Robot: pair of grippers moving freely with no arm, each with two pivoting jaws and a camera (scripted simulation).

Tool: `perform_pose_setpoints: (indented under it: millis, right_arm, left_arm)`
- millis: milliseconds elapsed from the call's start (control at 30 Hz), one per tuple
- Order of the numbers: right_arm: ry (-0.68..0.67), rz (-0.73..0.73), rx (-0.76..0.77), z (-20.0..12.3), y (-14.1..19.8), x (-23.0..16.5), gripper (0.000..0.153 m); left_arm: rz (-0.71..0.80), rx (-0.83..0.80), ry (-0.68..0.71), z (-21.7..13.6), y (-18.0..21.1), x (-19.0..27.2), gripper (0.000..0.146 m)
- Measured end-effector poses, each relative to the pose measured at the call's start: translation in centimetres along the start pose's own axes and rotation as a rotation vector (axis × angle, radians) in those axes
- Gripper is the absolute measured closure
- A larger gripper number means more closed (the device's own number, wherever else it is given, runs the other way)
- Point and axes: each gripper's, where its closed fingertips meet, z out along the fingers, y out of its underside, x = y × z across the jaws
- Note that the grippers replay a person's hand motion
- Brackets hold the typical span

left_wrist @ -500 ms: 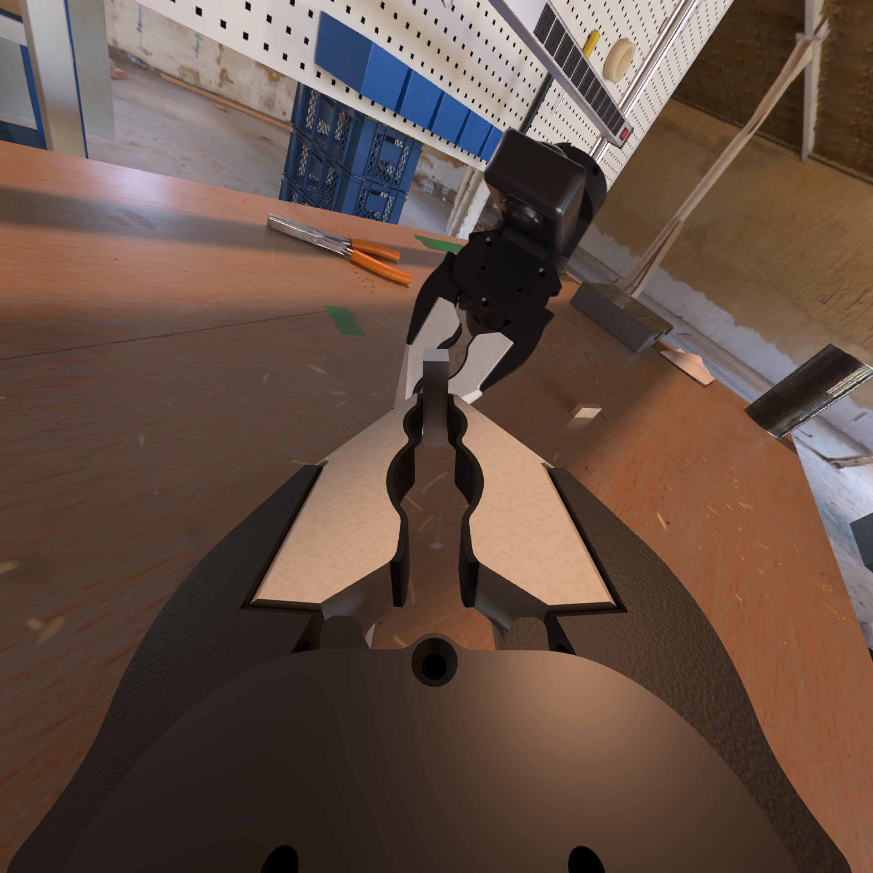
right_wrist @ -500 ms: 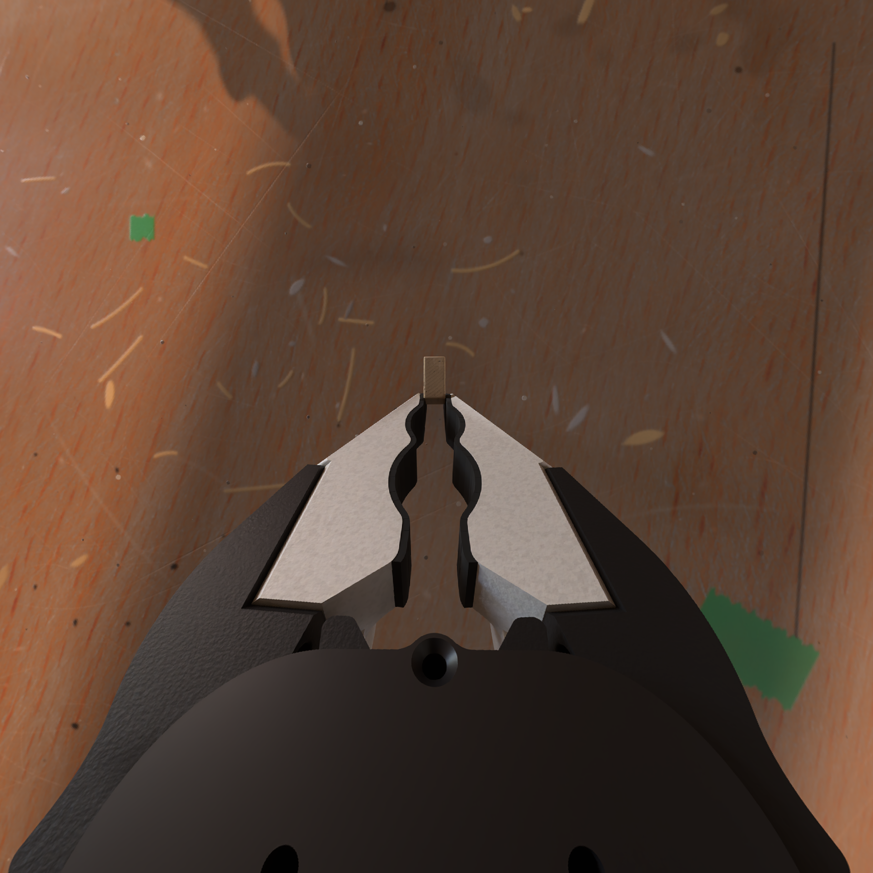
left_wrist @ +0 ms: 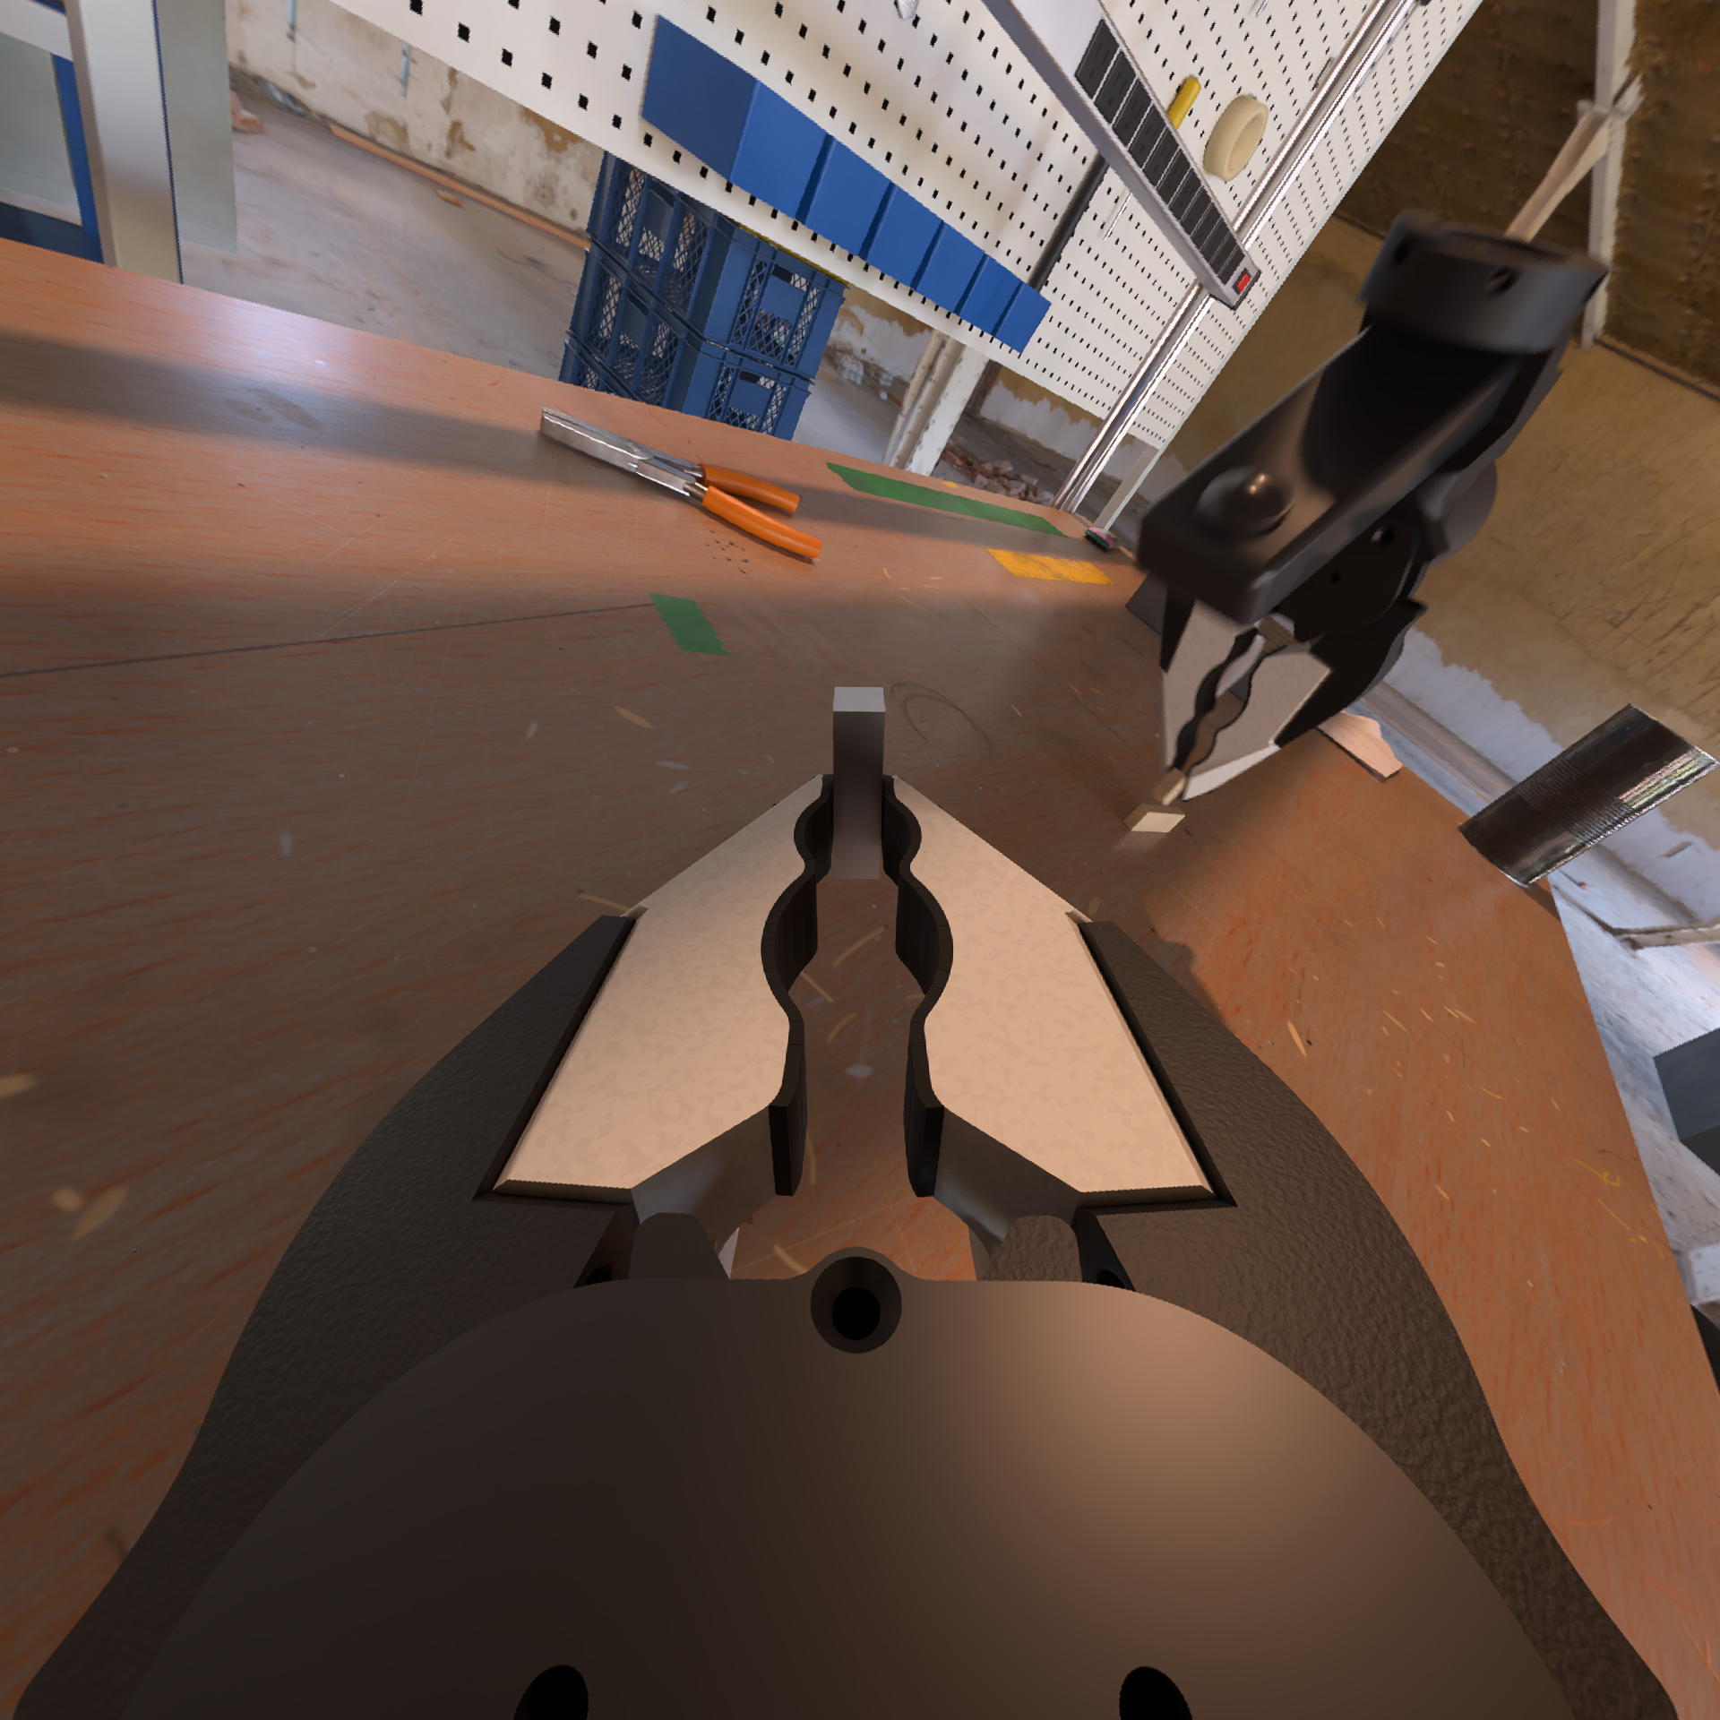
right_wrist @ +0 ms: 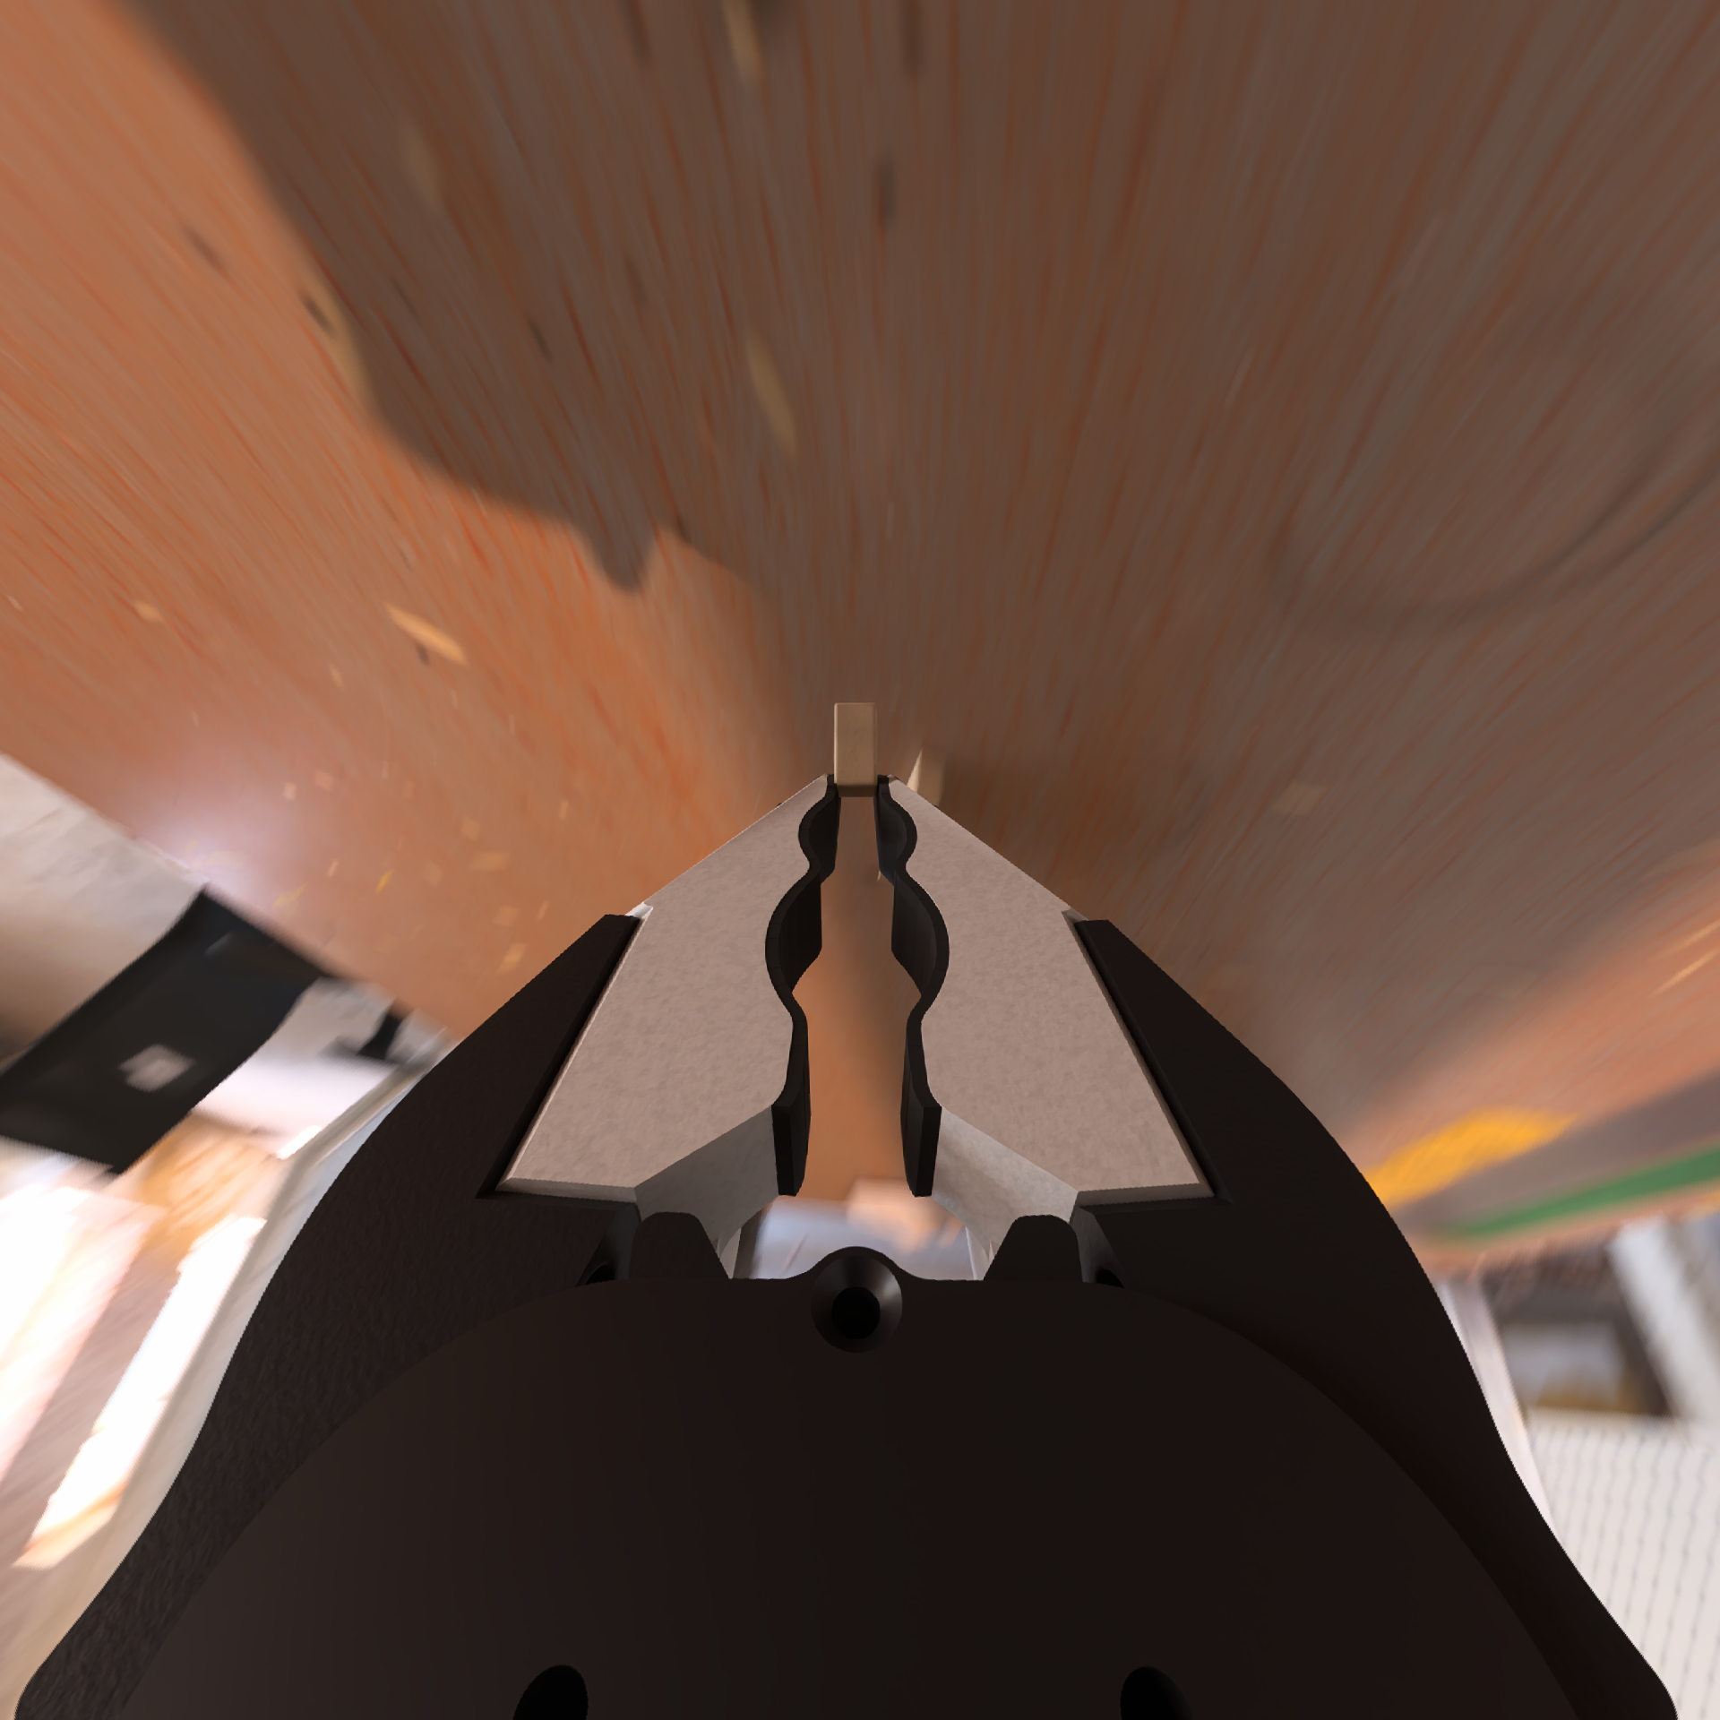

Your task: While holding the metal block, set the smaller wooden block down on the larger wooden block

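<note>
My left gripper (left_wrist: 858, 789) is shut on the grey metal block (left_wrist: 858, 735), which stands upright between the fingertips above the table. My right gripper (left_wrist: 1178, 780) hangs at the right and points down, shut on the smaller wooden block (left_wrist: 1167, 791). That block is just above the pale larger wooden block (left_wrist: 1154, 821), which lies on the table; I cannot tell if they touch. In the blurred right wrist view the right gripper (right_wrist: 854, 787) pinches the smaller wooden block (right_wrist: 854, 743) close over the table. A pale sliver (right_wrist: 920, 772) shows beside it.
Orange-handled pliers (left_wrist: 717, 493) lie at the far middle of the wooden table (left_wrist: 326, 791), with green tape (left_wrist: 689, 624) and yellow tape (left_wrist: 1047, 565) nearby. A dark ribbed metal bar (left_wrist: 1582, 791) is beyond the right table edge. Blue crates (left_wrist: 698, 316) and a pegboard stand behind.
The right gripper has swung from straight ahead of my left gripper to the right, down to the larger wooden block. Its view is now tilted and blurred. The left gripper still holds the metal block.
</note>
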Motion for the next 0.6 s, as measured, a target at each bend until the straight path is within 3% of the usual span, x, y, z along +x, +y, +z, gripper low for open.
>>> perform_pose_setpoints:
  millis: [100,200,600]
  right_arm:
    - [-0.030,0.141,-0.295,2.1,4.9,-0.4,0.146]
    - [-0.036,0.226,-0.422,3.3,6.8,-0.3,0.146]
    - [0.008,0.296,-0.491,4.8,7.0,1.2,0.146]
  left_arm:
    - [-0.003,0.003,-0.001,0.0,0.0,0.0,0.137]
    - [-0.005,0.007,0.003,-0.1,-0.1,0.1,0.137]
    - [-0.008,-0.001,0.004,0.0,0.0,0.1,0.137]
